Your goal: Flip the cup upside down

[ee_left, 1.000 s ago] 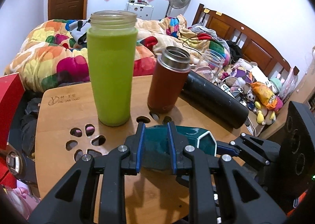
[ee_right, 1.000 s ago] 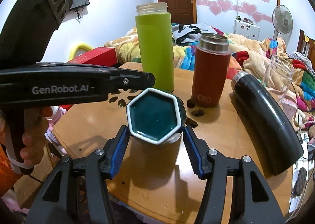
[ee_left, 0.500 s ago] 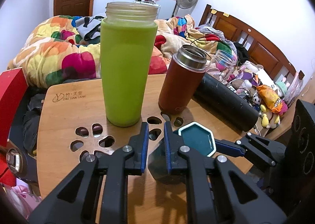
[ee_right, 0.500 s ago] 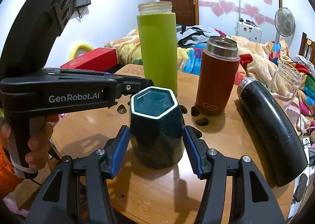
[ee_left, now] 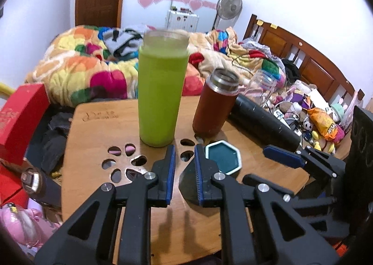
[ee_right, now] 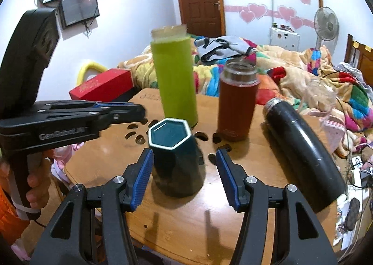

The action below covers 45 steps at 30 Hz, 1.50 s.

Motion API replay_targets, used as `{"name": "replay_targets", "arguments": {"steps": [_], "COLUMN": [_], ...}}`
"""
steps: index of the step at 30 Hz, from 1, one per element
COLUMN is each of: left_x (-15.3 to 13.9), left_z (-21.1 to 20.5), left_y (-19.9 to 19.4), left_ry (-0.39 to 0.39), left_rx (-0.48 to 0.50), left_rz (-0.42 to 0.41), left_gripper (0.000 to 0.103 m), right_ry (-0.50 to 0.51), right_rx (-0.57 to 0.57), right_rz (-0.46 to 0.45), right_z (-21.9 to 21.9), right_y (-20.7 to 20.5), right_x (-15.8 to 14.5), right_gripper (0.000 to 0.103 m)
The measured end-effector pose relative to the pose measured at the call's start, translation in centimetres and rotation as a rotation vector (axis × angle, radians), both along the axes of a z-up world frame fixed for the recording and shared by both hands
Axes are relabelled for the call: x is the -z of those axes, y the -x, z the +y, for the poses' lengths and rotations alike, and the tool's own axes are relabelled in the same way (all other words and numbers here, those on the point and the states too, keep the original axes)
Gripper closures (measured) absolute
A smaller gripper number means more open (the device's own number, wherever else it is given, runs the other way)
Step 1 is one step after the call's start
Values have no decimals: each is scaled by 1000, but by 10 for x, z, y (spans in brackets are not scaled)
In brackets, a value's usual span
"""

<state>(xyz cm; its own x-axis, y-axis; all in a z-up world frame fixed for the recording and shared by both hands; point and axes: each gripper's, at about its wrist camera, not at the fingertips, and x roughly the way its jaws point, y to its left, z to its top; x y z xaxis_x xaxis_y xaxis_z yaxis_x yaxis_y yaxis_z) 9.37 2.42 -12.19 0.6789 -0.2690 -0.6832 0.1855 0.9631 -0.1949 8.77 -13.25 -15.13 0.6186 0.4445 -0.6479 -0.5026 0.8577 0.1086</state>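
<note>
Since a second ago: cup point(ee_right: 175, 155) gone from lying tipped in my left gripper point(ee_left: 184, 171) to standing on the table point(ee_right: 254, 197); left gripper backed off to the cup's side.

Item 1, cup. Dark teal, hexagonal, white rim. Stands on its base, long axis vertical, open mouth facing up. Position: near edge of the round wooden table, in front of the green bottle point(ee_right: 173, 78) and the brown flask point(ee_right: 236, 104), apart from both.

Item 2, right gripper point(ee_right: 184, 180). Fingers spread wide, one on either side of the cup; a clear gap shows on its right side, while the left pad sits just beside the wall and I cannot tell whether it touches. Nothing pinched.

Item 3, left gripper. Fingers a small way apart, holding nothing. In the left wrist view the cup lies just to the right of its right finger, outside the gap.

Item 4, black flask point(ee_right: 300, 155). Lying on its side at the table's right, well apart from the cup.

Relation governing the coming move: the cup sits straight ahead between the right gripper's fingers, its axis upright and crosswise to them, so I judge the right hand the nearer and better placed. The mouth is up; the flip reads to me as not yet done.
</note>
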Motion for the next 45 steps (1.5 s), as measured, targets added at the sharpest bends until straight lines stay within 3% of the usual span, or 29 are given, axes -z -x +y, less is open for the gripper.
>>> {"name": "replay_targets", "arguments": {"steps": [4, 9, 13, 15, 17, 19, 21, 26, 28, 45], "left_x": [-23, -51, -71, -81, -90, -100, -107, -121, -124, -123], "left_z": [-7, -17, -22, -23, -23, -23, -24, -29, -28, -27], "left_y": [21, 52, 75, 88, 98, 110, 120, 141, 147, 162], "left_ry": [-22, -41, -55, -62, -63, -66, -73, -111, -116, -101], "left_rx": [-10, -24, -40, -56, -72, -94, -114, -152, -164, -189], "left_rz": [-68, -161, -220, -254, -288, -329, -364, -448, -466, -473], "left_gripper": [79, 51, 43, 33, 24, 15, 7, 1, 0, 0], "right_ry": [-21, -37, -48, -50, -54, -59, -66, -90, -102, -114], "right_rx": [41, 96, 137, 150, 163, 180, 192, 221, 238, 285], "right_rz": [-30, -85, -122, -138, -161, -195, -237, -287, -302, -320], "right_z": [-15, -32, -43, -48, -52, -56, -60, -66, -69, -79], "right_y": [10, 27, 42, 49, 57, 66, 78, 95, 100, 117], "right_x": [-19, -48, -68, -76, -85, -95, -108, -130, -138, -150], "right_gripper": [51, 51, 50, 49, 43, 29, 26, 11, 0, 0]}}
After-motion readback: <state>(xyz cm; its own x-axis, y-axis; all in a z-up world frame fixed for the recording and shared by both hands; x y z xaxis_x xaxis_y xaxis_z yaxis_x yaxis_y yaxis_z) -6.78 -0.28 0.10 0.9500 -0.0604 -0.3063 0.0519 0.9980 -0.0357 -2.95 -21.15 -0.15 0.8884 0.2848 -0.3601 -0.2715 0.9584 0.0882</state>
